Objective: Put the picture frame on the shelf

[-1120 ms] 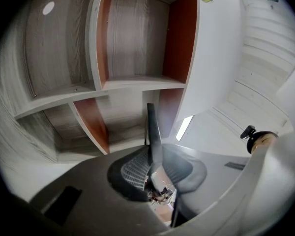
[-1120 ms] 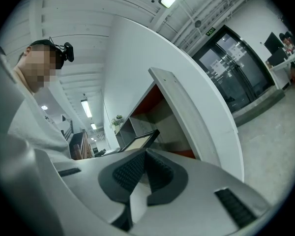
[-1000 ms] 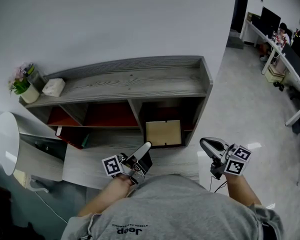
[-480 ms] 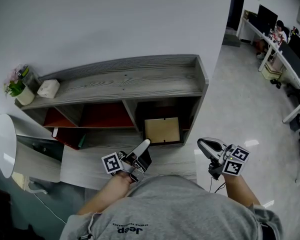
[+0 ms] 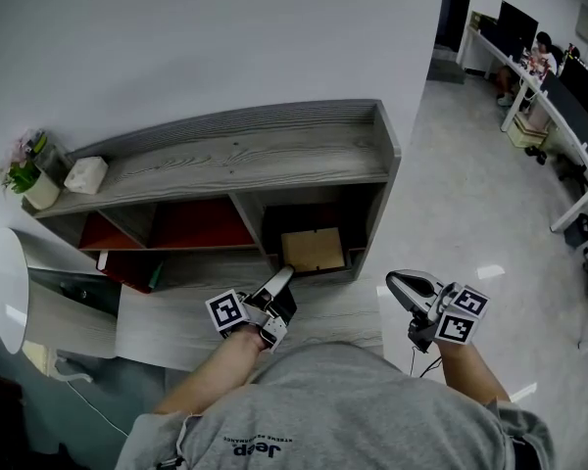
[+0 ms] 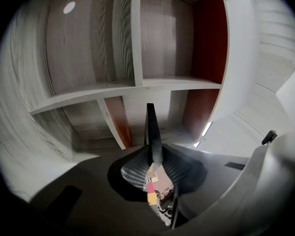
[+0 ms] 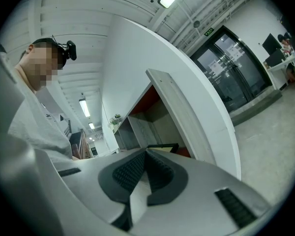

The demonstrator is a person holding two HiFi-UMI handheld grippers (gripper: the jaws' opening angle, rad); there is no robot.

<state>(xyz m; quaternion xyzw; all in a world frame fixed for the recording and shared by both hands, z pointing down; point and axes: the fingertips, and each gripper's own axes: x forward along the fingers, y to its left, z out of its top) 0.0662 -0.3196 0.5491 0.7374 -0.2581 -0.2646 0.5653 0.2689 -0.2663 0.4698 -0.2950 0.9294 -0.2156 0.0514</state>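
Observation:
The picture frame (image 5: pixel 314 250), with a tan face and a dark border, stands in the lower right compartment of the grey wooden shelf unit (image 5: pixel 245 155). My left gripper (image 5: pixel 283 278) reaches to the frame's near edge and is shut on it. In the left gripper view the frame (image 6: pixel 153 132) shows edge-on as a thin dark strip pinched between the pads (image 6: pixel 137 168). My right gripper (image 5: pixel 404 284) hangs to the right of the shelf unit, away from the frame, shut with nothing in it. In the right gripper view its ribbed pads (image 7: pixel 130 171) meet.
A potted plant (image 5: pixel 27 176) and a white box (image 5: pixel 85 174) sit on the shelf top's left end. Red back panels (image 5: pixel 201 225) line the left compartments. A white round thing (image 5: pixel 5 284) stands at the far left. Desks with monitors (image 5: pixel 529 57) are at the far right.
My left gripper has moved forward and the picture frame has gone deeper into the right compartment. The right gripper has hardly moved.

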